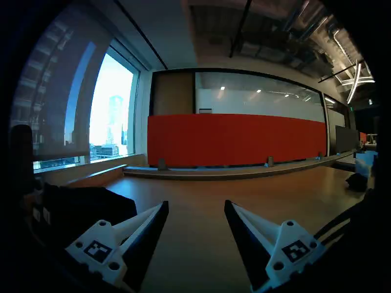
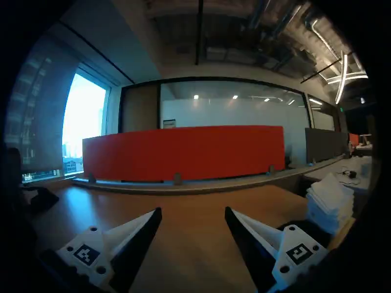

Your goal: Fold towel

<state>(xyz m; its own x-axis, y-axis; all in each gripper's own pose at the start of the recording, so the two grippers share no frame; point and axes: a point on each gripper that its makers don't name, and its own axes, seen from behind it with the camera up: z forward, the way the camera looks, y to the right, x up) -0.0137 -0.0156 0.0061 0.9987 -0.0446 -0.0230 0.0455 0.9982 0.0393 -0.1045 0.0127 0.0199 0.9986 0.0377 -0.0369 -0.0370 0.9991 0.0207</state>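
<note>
A stack of folded white towels (image 2: 330, 202) sits at the right edge of the wooden table (image 2: 195, 229) in the right gripper view. My right gripper (image 2: 193, 211) hovers low over the table, open, with nothing between its fingers; the stack lies to its right. In the left gripper view my left gripper (image 1: 196, 204) is also open and empty above the bare wooden tabletop (image 1: 205, 215). A dark bundle (image 1: 83, 207) lies just left of its left finger; I cannot tell what it is.
A red divider panel (image 1: 234, 139) runs along the far edge of the table (image 2: 183, 151). A bright window (image 1: 110, 117) is at the left. A small dark object (image 1: 358, 181) and a pale item (image 1: 364, 163) sit far right on the table.
</note>
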